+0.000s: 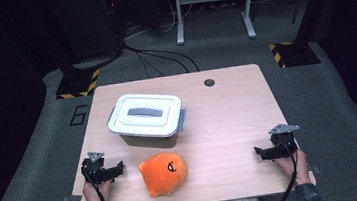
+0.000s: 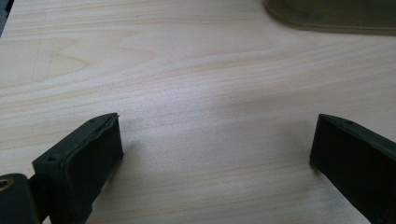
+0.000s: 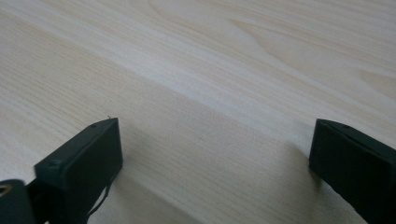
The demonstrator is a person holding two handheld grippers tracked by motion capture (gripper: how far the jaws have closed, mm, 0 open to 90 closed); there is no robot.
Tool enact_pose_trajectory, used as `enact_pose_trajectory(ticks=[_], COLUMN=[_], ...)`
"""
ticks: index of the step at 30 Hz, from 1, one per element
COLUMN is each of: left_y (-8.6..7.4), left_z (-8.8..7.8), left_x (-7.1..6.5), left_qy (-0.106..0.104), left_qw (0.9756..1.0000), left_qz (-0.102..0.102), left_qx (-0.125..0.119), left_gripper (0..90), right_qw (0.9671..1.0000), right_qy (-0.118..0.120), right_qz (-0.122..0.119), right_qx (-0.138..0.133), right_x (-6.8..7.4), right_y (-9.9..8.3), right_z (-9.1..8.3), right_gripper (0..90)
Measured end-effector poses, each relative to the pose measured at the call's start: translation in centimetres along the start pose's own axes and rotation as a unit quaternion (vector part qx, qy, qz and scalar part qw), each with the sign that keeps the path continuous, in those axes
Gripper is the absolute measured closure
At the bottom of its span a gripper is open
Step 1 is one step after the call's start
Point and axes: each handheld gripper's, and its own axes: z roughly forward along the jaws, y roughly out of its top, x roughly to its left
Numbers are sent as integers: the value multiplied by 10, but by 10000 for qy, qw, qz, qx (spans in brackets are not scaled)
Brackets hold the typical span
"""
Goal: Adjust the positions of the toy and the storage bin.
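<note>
High view: left gripper (image 1: 119, 166) beside plush toy (image 1: 164, 173); right gripper (image 1: 257, 151) near table (image 1: 227, 105) edge; both gape empty.

Worktop (image 1: 229, 125): light wood-grain board, rounded corners, a small dark round hole (image 1: 209, 82) near the far edge. It stands on grey carpet floor (image 1: 32, 161).

On the worktop, left half: a white lidded storage box (image 1: 147, 120) with a grey handle recessed in the lid, lid on, sitting slightly skewed to the worktop edges. Just nearer the person, close to the box but apart from it: an orange plush toy (image 1: 163, 173) with a small dark face mark, lying near the front edge.

In the left gripper view the box's lower edge shows at the top right, resting flat on the wood.
</note>
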Motion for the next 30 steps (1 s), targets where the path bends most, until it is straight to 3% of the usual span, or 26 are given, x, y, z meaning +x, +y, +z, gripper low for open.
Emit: enact_pose_trajectory(ticks=[8,16,30], left_y=[0,0,0], left_z=[0,0,-1], left_x=[0,-1,-1], left_qy=[10,4,-7], left_qw=[10000,10000,10000], left_qz=[-4,-26,21], left_qx=[15,9,11], left_gripper=[22,22,37], right_qw=[9999,9999,9970], right_qy=[-18,54,469], right_qz=[-59,-119,-596], right_qx=[85,-78,-128], right_x=[5,16,53], right_y=[-1,7,28], right_z=[-5,-19,-24], right_gripper=[3,1,1])
